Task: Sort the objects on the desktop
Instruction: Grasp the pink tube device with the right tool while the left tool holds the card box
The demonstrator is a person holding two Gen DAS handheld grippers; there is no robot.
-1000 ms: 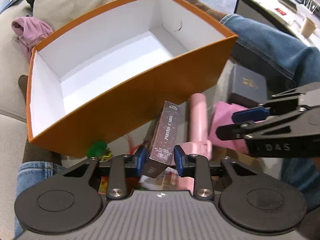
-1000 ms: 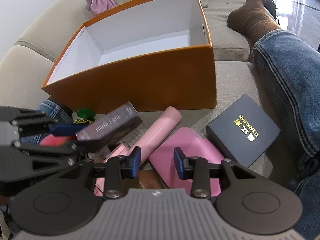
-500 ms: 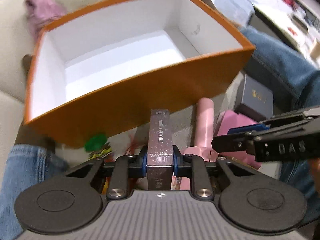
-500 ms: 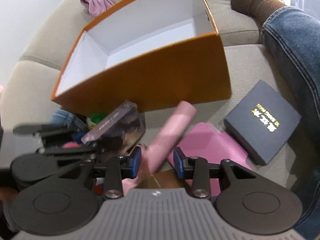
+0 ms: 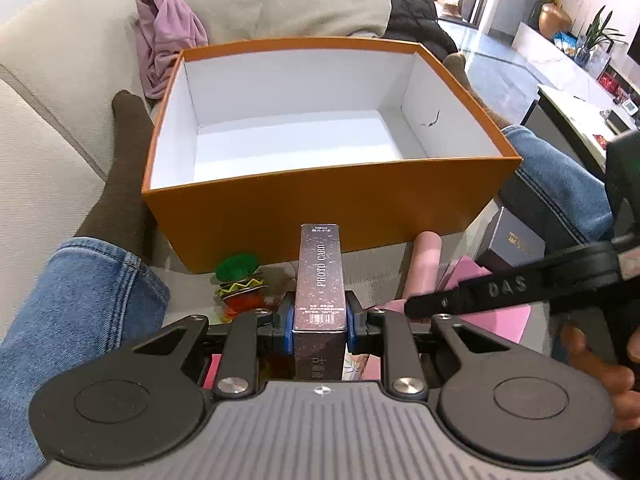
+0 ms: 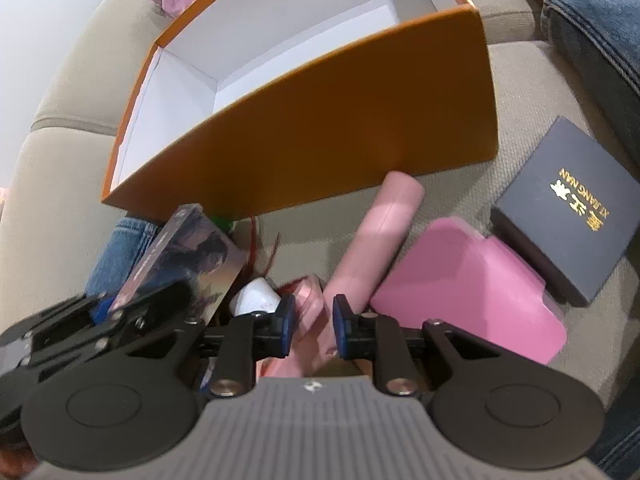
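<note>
sofa [image 5: 48, 168]: beige; the orange box and the loose items sit on it
orange box [image 5: 320, 216]: open top, white inside; left view looks down to its bare floor, right view gives mostly the front wall
navy box [image 6: 568, 208]: gold lettering readable in right view only; left view catches just a corner, behind the right gripper
pink case [image 6: 468, 284]: flat, beside the navy box, whole only in right view
pink tube [image 6: 376, 240]: lies in front of the orange box, lower end runs down between the right fingers
photo card box [image 5: 320, 280]: "PHOTO CARD" side in left view; right view gives its printed face, tilted
left gripper [image 5: 319, 322]: pads clamped on the photo card box, held in front of the orange box
right gripper [image 6: 314, 326]: jaws have just been closing, pink tube end between them, contact blurred, cannot tell if gripped
green-topped toy [image 5: 238, 280]: left view only, by the box front
</note>
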